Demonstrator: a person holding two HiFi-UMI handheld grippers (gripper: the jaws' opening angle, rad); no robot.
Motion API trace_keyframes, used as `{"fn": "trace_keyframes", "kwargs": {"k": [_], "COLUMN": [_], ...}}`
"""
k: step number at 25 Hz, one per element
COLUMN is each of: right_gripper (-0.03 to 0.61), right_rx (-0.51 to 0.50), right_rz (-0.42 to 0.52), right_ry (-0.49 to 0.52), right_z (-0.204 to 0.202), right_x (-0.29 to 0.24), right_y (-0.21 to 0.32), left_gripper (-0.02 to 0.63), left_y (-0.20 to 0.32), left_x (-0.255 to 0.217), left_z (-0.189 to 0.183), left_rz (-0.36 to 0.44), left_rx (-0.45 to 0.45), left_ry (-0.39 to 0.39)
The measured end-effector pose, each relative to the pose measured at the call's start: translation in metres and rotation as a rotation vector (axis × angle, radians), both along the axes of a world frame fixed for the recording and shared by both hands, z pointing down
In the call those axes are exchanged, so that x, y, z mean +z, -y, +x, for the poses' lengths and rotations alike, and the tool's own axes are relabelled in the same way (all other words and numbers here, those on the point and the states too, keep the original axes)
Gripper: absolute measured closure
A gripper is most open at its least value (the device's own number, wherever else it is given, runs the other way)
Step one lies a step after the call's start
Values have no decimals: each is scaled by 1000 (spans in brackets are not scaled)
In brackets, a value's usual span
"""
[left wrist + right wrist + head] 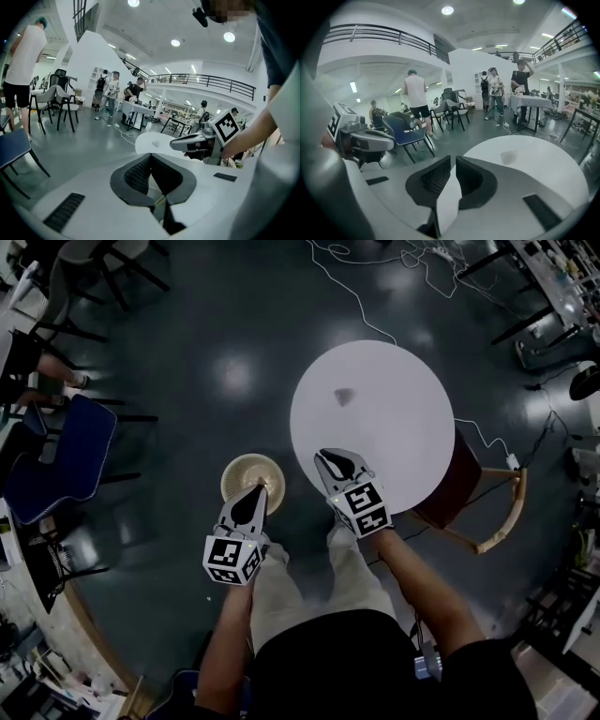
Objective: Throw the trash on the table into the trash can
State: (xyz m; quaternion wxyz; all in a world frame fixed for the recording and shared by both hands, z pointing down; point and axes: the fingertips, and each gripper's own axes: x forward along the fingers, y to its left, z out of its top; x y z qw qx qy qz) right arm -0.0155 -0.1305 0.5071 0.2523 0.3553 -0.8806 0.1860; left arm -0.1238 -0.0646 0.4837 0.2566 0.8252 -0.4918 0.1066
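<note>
Trash (344,397), a blurry grey scrap, lies near the middle of the table (412,381), with open floor off its far and left edges. We hold the left gripper (260,487) above the trash can (238,468) and the right gripper (324,457) over the near edge, both closed and empty.

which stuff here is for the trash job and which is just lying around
For the job: crumpled trash, white table, trash can.
Just lying about: blue chair, wooden chair.

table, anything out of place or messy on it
Only a small grey scrap lying near the middle of the round white table looks out of place. Nothing looks spilled or tipped, and the trash can stands upright on the floor beside it.
</note>
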Motion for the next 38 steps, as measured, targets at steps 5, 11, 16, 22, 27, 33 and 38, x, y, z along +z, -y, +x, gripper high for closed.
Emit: {"fn": "trace_keyframes", "kwargs": {"k": [5, 11, 16, 22, 27, 33, 38], "right_gripper": [552, 434, 402, 350, 333, 331, 331], "right_rx": [25, 36, 48, 83, 116, 130, 129], "right_rz": [6, 12, 21, 13, 4, -16, -31], "right_ry": [-13, -31, -70, -105, -133, -150, -170], "right_z": [32, 61, 80, 90, 97, 98, 99], "right_x": [6, 25, 48, 75, 93, 109, 120], "right_y": [27, 70, 104, 140, 162, 178, 184], "left_gripper": [598, 598, 598, 598, 598, 598, 598], "left_y": [3, 14, 22, 25, 39, 83, 112], "left_x": [9, 33, 47, 65, 73, 65, 62], "left_z": [26, 51, 69, 82, 94, 107, 114], "left_rz": [-21, -51, -57, -74, -74, -25, 7], "left_rx": [3, 0, -8, 1, 8, 15, 30], "left_ry": [0, -1, -19, -30, -32, -26, -15]}}
